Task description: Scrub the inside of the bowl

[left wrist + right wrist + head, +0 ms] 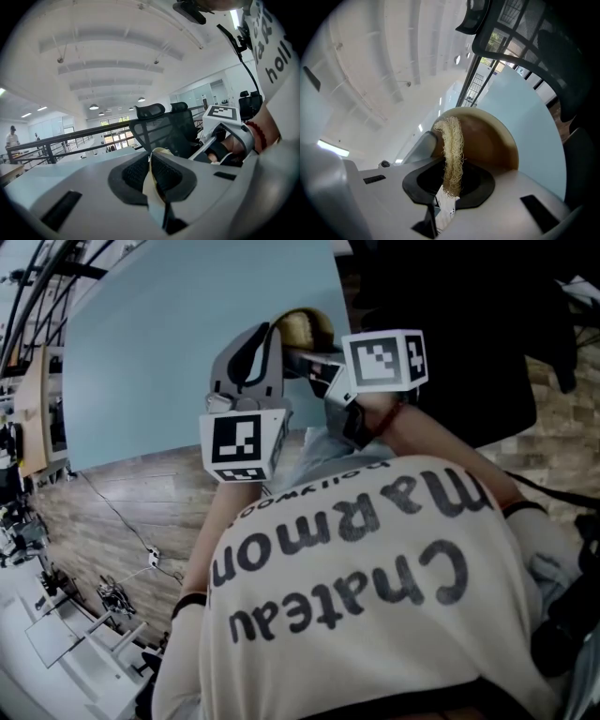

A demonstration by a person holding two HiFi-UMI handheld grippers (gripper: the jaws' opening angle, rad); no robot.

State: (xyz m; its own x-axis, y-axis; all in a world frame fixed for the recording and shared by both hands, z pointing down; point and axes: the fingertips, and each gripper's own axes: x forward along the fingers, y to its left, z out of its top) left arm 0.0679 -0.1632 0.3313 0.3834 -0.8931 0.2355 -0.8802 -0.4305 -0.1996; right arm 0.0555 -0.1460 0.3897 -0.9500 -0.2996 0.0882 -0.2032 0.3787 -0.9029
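While the left gripper (265,345) clamps its 2 jaws on the rim of the tan bowl (306,326), the bowl hangs tilted above the pale blue table (159,352). Beside it, the right gripper (447,190) pinches a fibrous scrubber (451,150), which stands just before the bowl's brown inside.

support: pale blue tabletop (178,352) | beneath and beside it: wood-plank floor (103,521)

At top centre the round brown bowl (307,326) sits over the pale blue tabletop (169,362), left gripper (274,341) left of it, right gripper (314,367) right, fibrous scrubber (450,150) before its hollow.
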